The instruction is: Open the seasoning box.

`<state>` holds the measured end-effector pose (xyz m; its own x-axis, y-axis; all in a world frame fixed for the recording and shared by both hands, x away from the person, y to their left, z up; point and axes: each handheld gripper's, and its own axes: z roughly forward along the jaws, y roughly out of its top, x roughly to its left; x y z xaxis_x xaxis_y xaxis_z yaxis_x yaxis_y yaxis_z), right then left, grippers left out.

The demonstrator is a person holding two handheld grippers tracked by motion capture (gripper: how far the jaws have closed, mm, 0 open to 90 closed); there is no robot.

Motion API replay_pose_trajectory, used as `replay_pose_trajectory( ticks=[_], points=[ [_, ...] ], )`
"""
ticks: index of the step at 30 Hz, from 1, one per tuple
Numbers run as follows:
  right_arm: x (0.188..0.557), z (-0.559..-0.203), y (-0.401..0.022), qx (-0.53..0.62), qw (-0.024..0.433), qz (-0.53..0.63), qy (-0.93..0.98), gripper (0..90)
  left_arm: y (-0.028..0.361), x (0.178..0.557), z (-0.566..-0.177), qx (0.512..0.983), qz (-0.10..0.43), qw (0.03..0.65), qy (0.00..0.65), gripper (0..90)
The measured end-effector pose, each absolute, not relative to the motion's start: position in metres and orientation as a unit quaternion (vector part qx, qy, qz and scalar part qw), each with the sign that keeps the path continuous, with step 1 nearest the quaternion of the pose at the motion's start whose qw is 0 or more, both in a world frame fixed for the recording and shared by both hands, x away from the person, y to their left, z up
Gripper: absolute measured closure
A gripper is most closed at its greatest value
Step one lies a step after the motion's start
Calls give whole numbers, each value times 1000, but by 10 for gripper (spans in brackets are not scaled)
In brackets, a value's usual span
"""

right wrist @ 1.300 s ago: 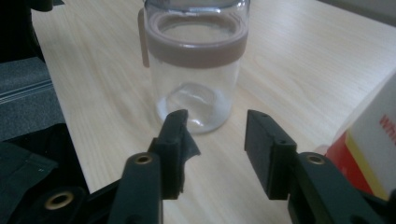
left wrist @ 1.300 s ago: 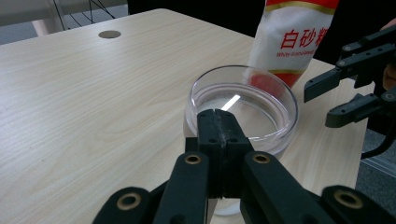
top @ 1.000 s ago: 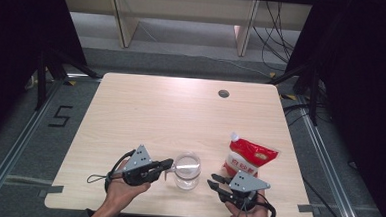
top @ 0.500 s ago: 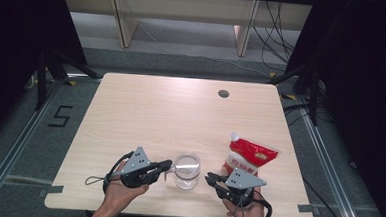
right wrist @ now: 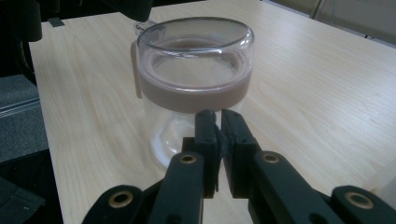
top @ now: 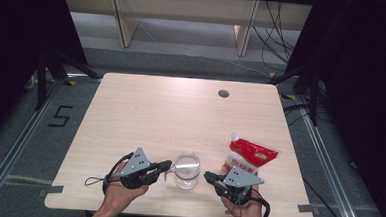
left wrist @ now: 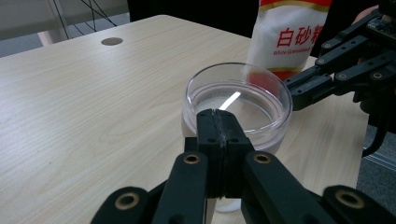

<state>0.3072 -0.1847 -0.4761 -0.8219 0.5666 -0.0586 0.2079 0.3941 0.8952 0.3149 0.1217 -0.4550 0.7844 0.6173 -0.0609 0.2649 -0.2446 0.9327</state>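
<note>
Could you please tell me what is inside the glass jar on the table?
The glass jar holds a shallow layer of white grains and a slim spoon-like handle leaning inside. The left gripper covers the near wall, hiding the jar's lower part.

Light wooden table [top: 146, 111], round grommet hole [top: 224, 93] near far edge. Grey carpeted floor [top: 24, 144], taped "5" marker [top: 60, 116]. Pale shelving [top: 186, 13] behind; black cables [top: 278, 28]; dark curtains [top: 20, 24] flanking.
</note>
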Motion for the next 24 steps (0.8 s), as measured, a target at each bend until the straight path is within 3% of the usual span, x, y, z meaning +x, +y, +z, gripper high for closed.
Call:
replay_pose_trajectory(
  ticks=[24],
  points=[
    [318, -472, -177, 237, 186, 512, 804, 892, 122, 314, -457, 773, 165, 545, 280, 893]
  ],
)
